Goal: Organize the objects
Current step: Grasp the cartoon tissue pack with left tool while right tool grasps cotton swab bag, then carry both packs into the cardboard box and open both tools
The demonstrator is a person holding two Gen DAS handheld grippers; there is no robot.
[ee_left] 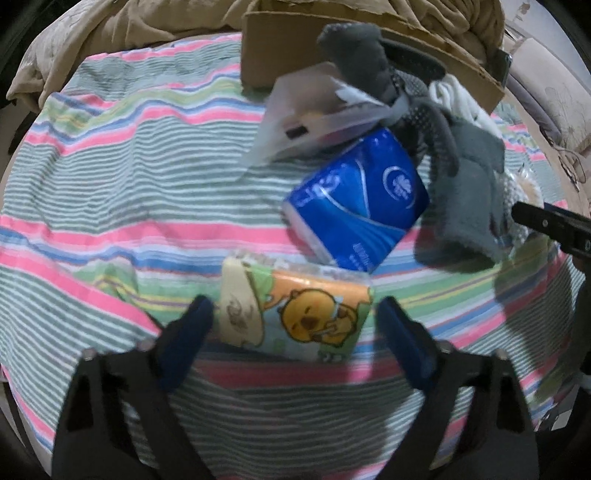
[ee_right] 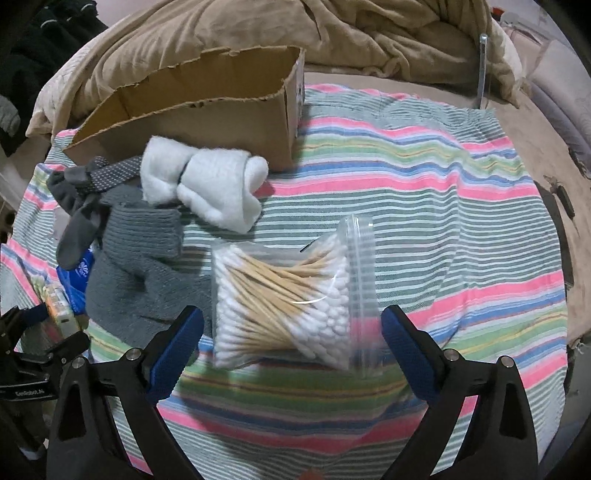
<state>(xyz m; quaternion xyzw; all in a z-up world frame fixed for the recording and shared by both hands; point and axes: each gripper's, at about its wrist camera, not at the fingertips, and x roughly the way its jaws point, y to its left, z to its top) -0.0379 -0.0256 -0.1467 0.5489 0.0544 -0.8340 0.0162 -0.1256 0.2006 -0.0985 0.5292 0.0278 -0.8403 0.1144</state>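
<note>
My left gripper (ee_left: 295, 314) is open, its blue pads on either side of a tissue pack with a yellow cartoon animal (ee_left: 295, 314) lying on the striped cloth. A blue tissue pack (ee_left: 358, 203) lies just beyond it. My right gripper (ee_right: 291, 325) is open around a clear zip bag of cotton swabs (ee_right: 288, 295). Grey socks (ee_right: 136, 269) and white socks (ee_right: 210, 184) lie to the left of the bag. An open cardboard box (ee_right: 207, 110) stands behind them.
A striped cloth (ee_right: 424, 206) covers the bed. A clear plastic bag with small items (ee_left: 314, 114) lies before the box. A beige duvet (ee_right: 369, 33) is bunched at the back. The right gripper's tip shows in the left wrist view (ee_left: 554, 225).
</note>
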